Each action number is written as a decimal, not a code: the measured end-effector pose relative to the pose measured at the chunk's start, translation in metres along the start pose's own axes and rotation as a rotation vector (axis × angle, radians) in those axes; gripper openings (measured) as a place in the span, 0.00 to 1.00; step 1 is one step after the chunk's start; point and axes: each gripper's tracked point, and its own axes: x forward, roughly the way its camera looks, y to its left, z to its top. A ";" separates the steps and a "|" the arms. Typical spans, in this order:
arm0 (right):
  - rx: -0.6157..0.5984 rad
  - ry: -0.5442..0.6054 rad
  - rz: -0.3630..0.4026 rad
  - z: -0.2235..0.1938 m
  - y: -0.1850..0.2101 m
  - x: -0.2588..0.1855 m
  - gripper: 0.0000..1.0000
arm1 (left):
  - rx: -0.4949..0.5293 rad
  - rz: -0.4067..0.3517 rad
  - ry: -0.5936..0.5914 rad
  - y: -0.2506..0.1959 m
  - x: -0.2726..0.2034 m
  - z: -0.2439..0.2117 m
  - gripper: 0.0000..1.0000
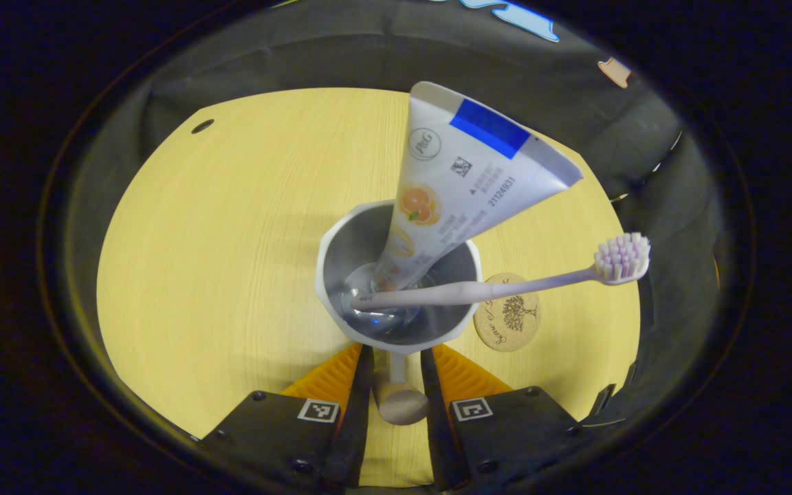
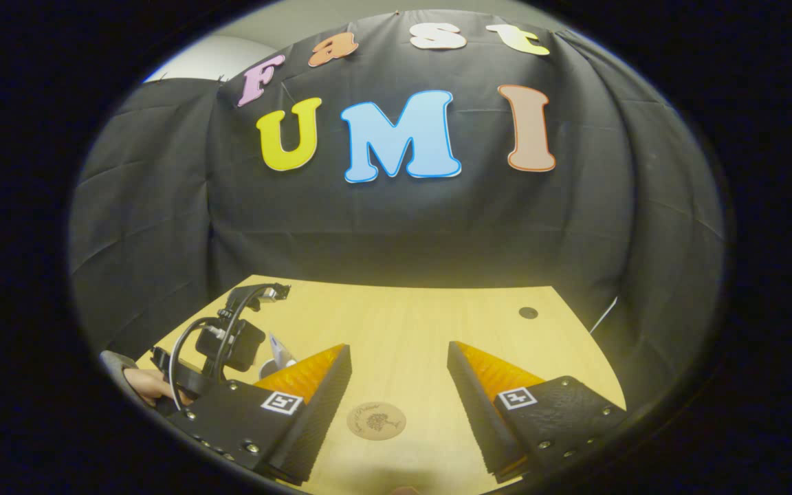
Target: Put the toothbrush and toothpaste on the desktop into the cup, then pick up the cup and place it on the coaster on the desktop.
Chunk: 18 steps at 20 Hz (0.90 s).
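In the left gripper view, the left tool [image 1: 397, 375] is clamped on the handle [image 1: 399, 399] of the white cup [image 1: 341, 240], one finger pressing each side. The toothpaste tube [image 1: 465, 179] stands tilted inside the cup, cap down, and the toothbrush [image 1: 506, 282] leans across the cup's rim with its bristled head out beyond it. The cork coaster [image 1: 509, 320] lies on the yellow wooden surface [image 1: 217, 240] just beside the cup. In the right gripper view, the right tool [image 2: 399, 385] hangs with fingers wide apart, holding nothing, above the coaster [image 2: 376, 421]; the left tool [image 2: 231, 340] shows farther off.
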 end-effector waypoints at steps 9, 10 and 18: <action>0.000 0.009 0.003 -0.007 -0.006 -0.006 0.87 | 0.047 0.057 -0.045 0.003 -0.004 0.002 0.31; -0.002 0.007 0.001 -0.006 -0.007 -0.008 0.87 | 0.047 0.050 -0.050 -0.001 -0.005 0.001 0.31; 0.011 -0.005 -0.014 -0.005 -0.021 -0.015 0.87 | 0.129 -0.010 -0.074 -0.063 -0.024 0.000 0.30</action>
